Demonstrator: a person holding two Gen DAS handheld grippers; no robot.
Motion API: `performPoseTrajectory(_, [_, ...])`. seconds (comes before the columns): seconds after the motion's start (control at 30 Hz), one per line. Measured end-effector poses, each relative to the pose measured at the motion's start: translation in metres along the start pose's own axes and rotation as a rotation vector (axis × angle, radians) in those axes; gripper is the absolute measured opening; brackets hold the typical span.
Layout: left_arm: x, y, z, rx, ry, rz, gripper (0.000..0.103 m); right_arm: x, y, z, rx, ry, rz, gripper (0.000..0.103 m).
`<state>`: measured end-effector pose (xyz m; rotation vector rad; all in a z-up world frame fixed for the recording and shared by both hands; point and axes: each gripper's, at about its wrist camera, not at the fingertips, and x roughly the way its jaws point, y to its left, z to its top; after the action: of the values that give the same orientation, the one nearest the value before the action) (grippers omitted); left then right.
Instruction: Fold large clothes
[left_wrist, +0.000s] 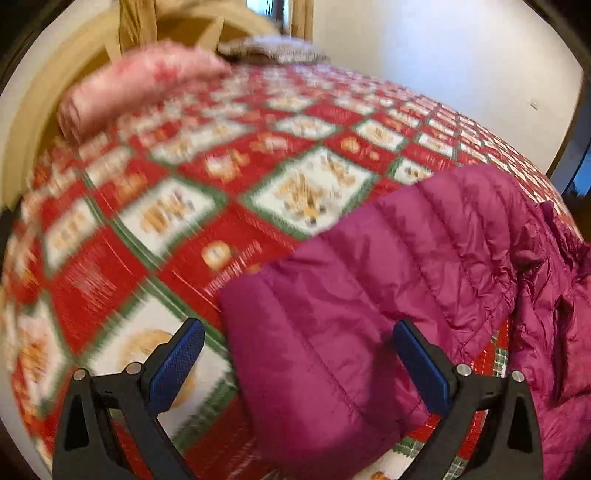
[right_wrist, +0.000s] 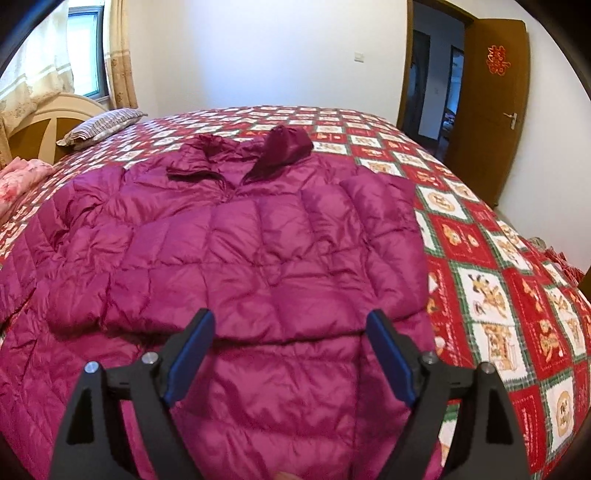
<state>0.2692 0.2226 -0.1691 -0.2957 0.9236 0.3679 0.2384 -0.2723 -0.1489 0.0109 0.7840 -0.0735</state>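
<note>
A magenta quilted down jacket (right_wrist: 236, 243) lies spread front-up on the bed, collar and hood at the far end, its right sleeve folded over the body. My right gripper (right_wrist: 291, 325) is open and empty, hovering over the jacket's lower hem. In the left wrist view, the jacket's left sleeve (left_wrist: 369, 277) stretches out toward the camera. My left gripper (left_wrist: 299, 332) is open, its fingers on either side of the sleeve's cuff end and just above it. This view is blurred by motion.
The bed carries a red, white and green patterned quilt (right_wrist: 480, 258). A striped pillow (right_wrist: 103, 125) and a pink folded blanket (right_wrist: 22, 177) lie near the cream headboard (right_wrist: 44, 114). An open wooden door (right_wrist: 487, 110) stands at the right.
</note>
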Motion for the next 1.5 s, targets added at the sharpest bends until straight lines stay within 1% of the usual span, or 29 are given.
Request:
performPoseTrajectory(0.03, [0.006,0.0,-0.001,-0.009,0.018,-0.014,0.099,-0.001,-0.002,-0.001,0.006,0.002,0.0,0.086])
performPoseTrajectory(0.07, [0.009,0.0,-0.002,-0.014,0.027,-0.028,0.088,-0.004,-0.004,-0.003,0.012,0.002,-0.001,0.086])
performPoseTrajectory(0.1, [0.006,-0.001,-0.002,-0.007,0.01,-0.034,0.076,-0.007,-0.006,-0.004,0.016,-0.003,-0.004,0.086])
performPoseTrajectory(0.13, [0.001,-0.003,-0.001,0.008,-0.004,-0.04,0.043,-0.011,-0.009,-0.005,0.02,-0.011,-0.009,0.086])
performPoseTrajectory(0.17, [-0.004,-0.003,0.002,0.02,-0.007,-0.057,0.026,-0.014,-0.012,-0.006,0.025,-0.017,-0.013,0.086])
performPoseTrajectory(0.23, [-0.017,0.009,0.011,-0.011,-0.043,-0.052,0.019,-0.018,-0.021,-0.008,0.04,-0.024,-0.025,0.086])
performPoseTrajectory(0.27, [-0.028,0.013,0.017,-0.017,-0.08,-0.021,0.019,-0.02,-0.025,-0.008,0.047,-0.026,-0.029,0.086])
performPoseTrajectory(0.3, [-0.043,0.015,0.023,-0.012,-0.132,0.024,0.019,-0.021,-0.03,-0.008,0.057,-0.029,-0.036,0.086])
performPoseTrajectory(0.33, [-0.055,0.014,0.028,-0.003,-0.177,0.041,0.019,-0.022,-0.035,-0.008,0.068,-0.032,-0.04,0.086])
performPoseTrajectory(0.43, [-0.084,-0.006,0.038,0.067,-0.264,0.074,0.018,-0.025,-0.047,-0.007,0.092,-0.045,-0.049,0.086])
performPoseTrajectory(0.5, [-0.104,-0.031,0.04,0.137,-0.33,0.09,0.017,-0.026,-0.053,-0.006,0.103,-0.052,-0.053,0.086])
performPoseTrajectory(0.57, [-0.121,-0.059,0.038,0.191,-0.377,0.062,0.016,-0.027,-0.058,-0.006,0.113,-0.057,-0.055,0.086])
performPoseTrajectory(0.63, [-0.13,-0.083,0.038,0.232,-0.401,0.031,0.015,-0.026,-0.062,-0.006,0.113,-0.056,-0.063,0.086])
performPoseTrajectory(0.73, [-0.14,-0.13,0.034,0.296,-0.427,-0.032,0.015,-0.025,-0.066,-0.005,0.105,-0.052,-0.091,0.086])
performPoseTrajectory(0.87, [-0.151,-0.202,0.009,0.414,-0.453,-0.107,0.014,-0.026,-0.075,-0.008,0.127,-0.055,-0.092,0.086])
performPoseTrajectory(0.9, [-0.152,-0.225,-0.001,0.451,-0.463,-0.125,0.014,-0.026,-0.077,-0.009,0.13,-0.054,-0.091,0.086])
performPoseTrajectory(1.0, [-0.151,-0.273,-0.023,0.527,-0.469,-0.167,0.014,-0.025,-0.077,-0.013,0.129,-0.048,-0.086,0.086])
performPoseTrajectory(1.1, [-0.146,-0.316,-0.044,0.589,-0.454,-0.21,0.014,-0.024,-0.079,-0.018,0.127,-0.041,-0.084,0.086])
performPoseTrajectory(1.17, [-0.144,-0.341,-0.061,0.623,-0.453,-0.223,0.015,-0.023,-0.082,-0.02,0.137,-0.037,-0.082,0.086])
performPoseTrajectory(1.2, [-0.142,-0.348,-0.066,0.635,-0.445,-0.227,0.017,-0.022,-0.084,-0.021,0.143,-0.034,-0.081,0.086])
performPoseTrajectory(1.23, [-0.14,-0.355,-0.072,0.647,-0.435,-0.24,0.023,-0.021,-0.087,-0.022,0.148,-0.029,-0.082,0.086])
performPoseTrajectory(1.27, [-0.139,-0.362,-0.078,0.657,-0.428,-0.262,0.035,-0.02,-0.089,-0.023,0.15,-0.024,-0.083,0.086])
performPoseTrajectory(1.3, [-0.139,-0.368,-0.084,0.667,-0.434,-0.268,0.046,-0.019,-0.091,-0.023,0.151,-0.017,-0.085,0.086])
performPoseTrajectory(1.33, [-0.142,-0.374,-0.09,0.676,-0.45,-0.265,0.067,-0.018,-0.092,-0.024,0.153,-0.01,-0.087,0.086])
performPoseTrajectory(1.37, [-0.147,-0.377,-0.095,0.68,-0.489,-0.262,0.084,-0.017,-0.094,-0.024,0.158,-0.002,-0.089,0.086])
performPoseTrajectory(1.4, [-0.152,-0.379,-0.098,0.679,-0.519,-0.26,0.091,-0.016,-0.096,-0.024,0.165,0.002,-0.087,0.087])
performPoseTrajectory(1.43, [-0.157,-0.379,-0.1,0.677,-0.546,-0.25,0.098,-0.016,-0.097,-0.024,0.17,0.004,-0.082,0.092])
performPoseTrajectory(1.47, [-0.162,-0.38,-0.101,0.681,-0.571,-0.243,0.099,-0.017,-0.097,-0.024,0.171,0.004,-0.079,0.093])
performPoseTrajectory(1.5, [-0.168,-0.378,-0.101,0.697,-0.597,-0.252,0.099,-0.018,-0.097,-0.023,0.169,0.004,-0.078,0.093])
